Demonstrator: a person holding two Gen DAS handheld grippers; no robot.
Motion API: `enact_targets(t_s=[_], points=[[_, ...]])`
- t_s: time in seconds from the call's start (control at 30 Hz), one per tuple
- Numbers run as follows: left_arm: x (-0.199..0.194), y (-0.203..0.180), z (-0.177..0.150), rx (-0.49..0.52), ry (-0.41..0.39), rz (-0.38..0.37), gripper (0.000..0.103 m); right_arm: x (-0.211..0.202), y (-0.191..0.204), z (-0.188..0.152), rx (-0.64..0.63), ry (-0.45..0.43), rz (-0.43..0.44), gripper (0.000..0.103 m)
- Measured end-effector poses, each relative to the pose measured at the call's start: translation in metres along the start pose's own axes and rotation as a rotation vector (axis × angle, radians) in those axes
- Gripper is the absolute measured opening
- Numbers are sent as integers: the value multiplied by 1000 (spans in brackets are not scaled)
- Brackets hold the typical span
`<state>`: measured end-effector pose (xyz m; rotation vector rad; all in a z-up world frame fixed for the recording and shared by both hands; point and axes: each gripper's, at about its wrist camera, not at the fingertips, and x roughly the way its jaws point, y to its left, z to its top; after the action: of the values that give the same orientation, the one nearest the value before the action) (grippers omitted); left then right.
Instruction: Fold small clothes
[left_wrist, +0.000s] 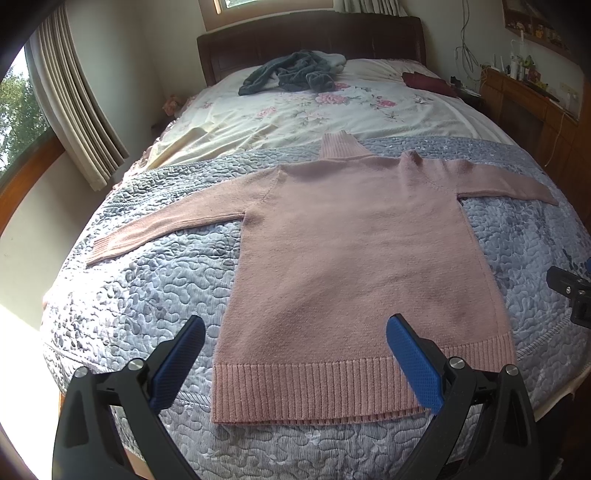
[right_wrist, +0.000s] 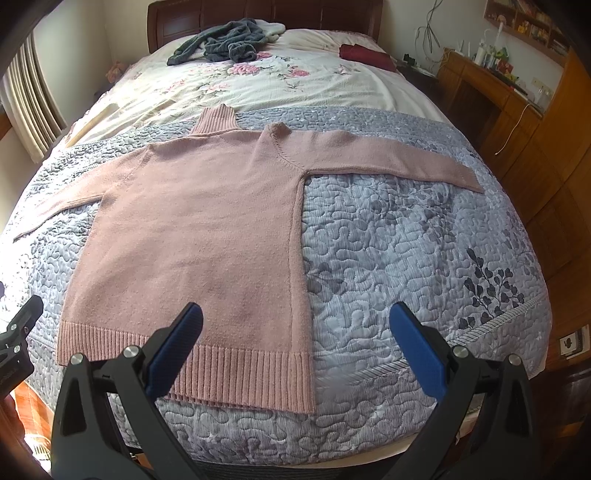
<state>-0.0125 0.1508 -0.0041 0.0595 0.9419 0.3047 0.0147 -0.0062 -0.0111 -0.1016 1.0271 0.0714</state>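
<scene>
**Pink sweater spread flat, both claws wide apart**

Your pink knitted turtleneck sweater lies flat on the grey-blue quilted bedspread, which covers the near half of the bed. Both sleeves stretch straight out to the sides, the ribbed collar points toward the dark wooden headboard, and the ribbed hem lies at the near edge of the bedspread.

Your left claw hangs just above the sweater's hem, its blue-padded fingers spread wide with nothing between them. Your right claw hovers over the hem's right corner, fingers equally far apart and holding nothing; one finger is over the knit, the other over bare bedspread beside the sweater.

Beyond the sweater's collar, a cream floral sheet covers the bed up to the headboard. On it, near the headboard, sits a crumpled dark grey garment, and to the right of that a folded dark red cloth. A wooden dresser stands right of the bed.
</scene>
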Motion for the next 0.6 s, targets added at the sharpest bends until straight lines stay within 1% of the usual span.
enact_targets(t_s=[0.07,0.13,0.2,0.23,0.3,0.37,0.4,0.47,0.53,0.6], points=[[7,-3,1,5,2,-8,99,3,-4,0,-2,-36,-1,100],[21,-10,5,23,29,-30,99,10,-10,4,-37,-76,8,100],[35,-16,12,25,41,-47,99,27,-25,13,-52,-50,-24,100],[42,-20,18,3,37,-69,99,35,-39,20,-37,-41,-17,100],[58,-25,33,-41,52,-109,99,52,-74,37,21,-21,13,100],[76,-31,53,-88,74,-157,99,74,-113,59,74,9,2,100],[85,-34,66,-108,63,-172,99,85,-134,71,94,19,-18,100],[106,-44,91,-123,56,-159,99,113,-175,94,125,56,-68,100],[128,-58,116,-126,61,-152,99,143,-219,116,182,99,-123,100],[147,-76,136,-114,58,-132,99,171,-261,135,225,125,-156,100]])
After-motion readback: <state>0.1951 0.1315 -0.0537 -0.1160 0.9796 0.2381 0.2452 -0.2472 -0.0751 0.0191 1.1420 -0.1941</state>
